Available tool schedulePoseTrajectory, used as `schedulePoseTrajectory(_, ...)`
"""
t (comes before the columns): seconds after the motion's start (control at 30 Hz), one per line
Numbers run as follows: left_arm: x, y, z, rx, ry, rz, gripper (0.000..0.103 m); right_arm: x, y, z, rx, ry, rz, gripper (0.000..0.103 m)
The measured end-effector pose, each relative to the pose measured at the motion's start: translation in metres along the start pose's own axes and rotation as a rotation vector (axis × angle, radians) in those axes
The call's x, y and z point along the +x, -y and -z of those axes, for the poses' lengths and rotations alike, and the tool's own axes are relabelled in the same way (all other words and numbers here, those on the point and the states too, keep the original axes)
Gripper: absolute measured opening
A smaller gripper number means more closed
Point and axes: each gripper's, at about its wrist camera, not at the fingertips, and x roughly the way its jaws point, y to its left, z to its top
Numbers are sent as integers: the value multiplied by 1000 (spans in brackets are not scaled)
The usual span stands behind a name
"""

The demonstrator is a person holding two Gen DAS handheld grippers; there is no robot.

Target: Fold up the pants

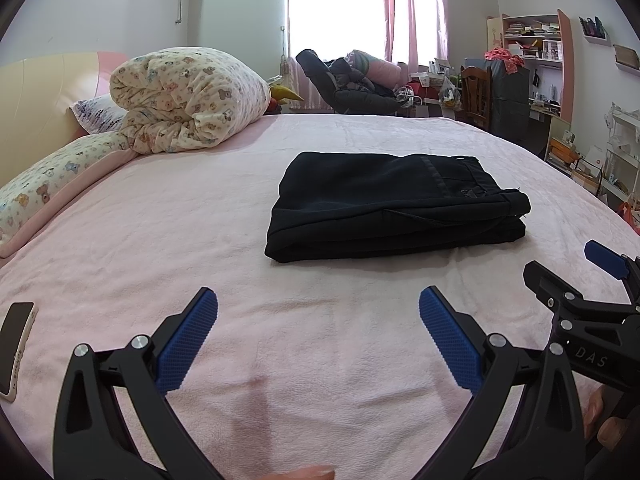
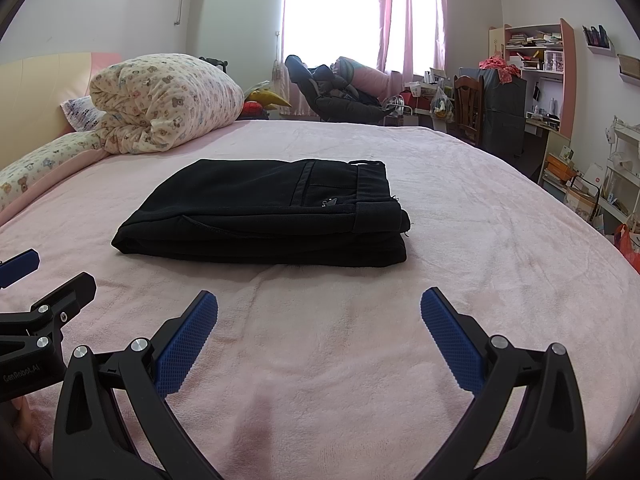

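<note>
Black pants (image 1: 396, 208) lie folded into a compact stack on the pink bed cover (image 1: 200, 220), waistband and pocket on top at the right. My left gripper (image 1: 318, 300) is open, hovering over bare cover short of the stack, nothing between its blue pads. From the right wrist view the same pants (image 2: 264, 216) sit ahead and slightly left. My right gripper (image 2: 319, 300) is open too, empty, a short way in front of the stack. Each gripper shows at the edge of the other's view: the right gripper (image 1: 580, 276) and the left gripper (image 2: 36, 280).
A rolled bear-print quilt (image 1: 188, 100) and pillows lie at the bed's far left. A phone (image 1: 14, 344) rests on the cover at the left edge. Beyond the bed stand a dark recliner (image 1: 352, 84), a wooden chair (image 1: 476, 96), shelves (image 1: 536, 48) and clutter along the right wall.
</note>
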Motion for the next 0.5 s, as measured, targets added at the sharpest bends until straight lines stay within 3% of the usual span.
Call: schedulePoseTrajectory(0.5, 0, -1, 0, 2, -1, 1, 101, 0, 0, 0, 0, -1, 0, 102)
